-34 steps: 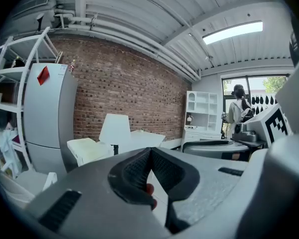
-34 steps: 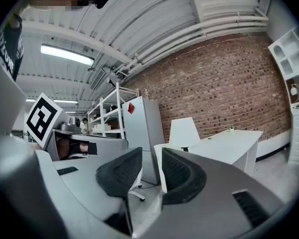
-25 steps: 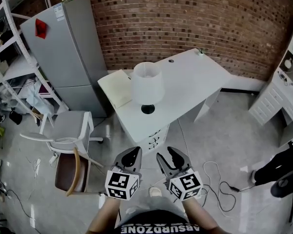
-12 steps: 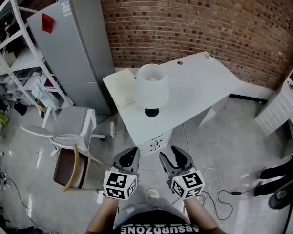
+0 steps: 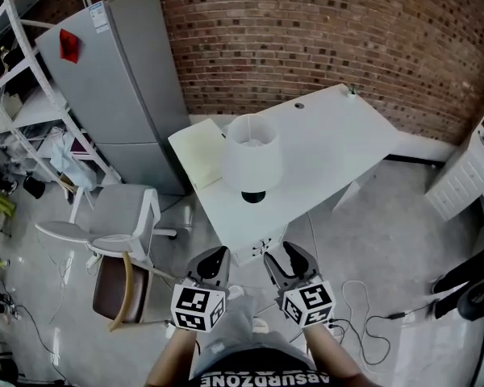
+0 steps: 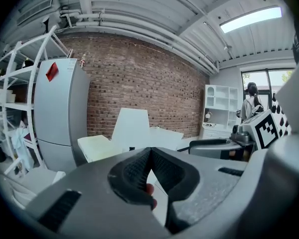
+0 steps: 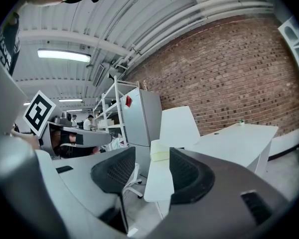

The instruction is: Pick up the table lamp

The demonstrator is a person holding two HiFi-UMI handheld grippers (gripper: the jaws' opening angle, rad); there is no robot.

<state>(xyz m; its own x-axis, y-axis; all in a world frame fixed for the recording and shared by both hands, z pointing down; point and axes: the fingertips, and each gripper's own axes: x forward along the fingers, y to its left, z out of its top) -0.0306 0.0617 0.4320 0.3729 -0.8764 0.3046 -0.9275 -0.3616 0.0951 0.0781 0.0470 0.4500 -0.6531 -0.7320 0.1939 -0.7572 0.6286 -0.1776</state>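
Table lamp (image 5: pixel 252 161) upright on the white desk (image 5: pixel 331 135), close to the desk's near edge and toward its left end as the head view shows it: white drum shade over a dark round base, touched by neither gripper. Just left of the lamp, at the desk's left end, a cream pad (image 5: pixel 196 150) lying flat. Under the desk's near edge, below the lamp, a white drawer unit (image 5: pixel 256 248). Left gripper (image 5: pixel 214 256) in front of the desk, short of its near edge and well apart from the lamp, pointing toward it; fingers closed tip to tip, ribbed pads meeting in a narrow V, gripping nothing. Right gripper (image 5: pixel 282 256) just beside the left one, likewise short of the desk; fingers wide apart, nothing between the pads, only the desk's corner and the cream pad seen far off through the gap. Left of the desk, a grey fridge (image 5: pixel 121 87) against the brick wall (image 5: pixel 323 31), which runs behind the desk as well. In front of the fridge, off the desk's left corner, a grey office chair (image 5: pixel 117 220). On the floor to the right of the desk's near edge, a loose cable (image 5: pixel 371 313).
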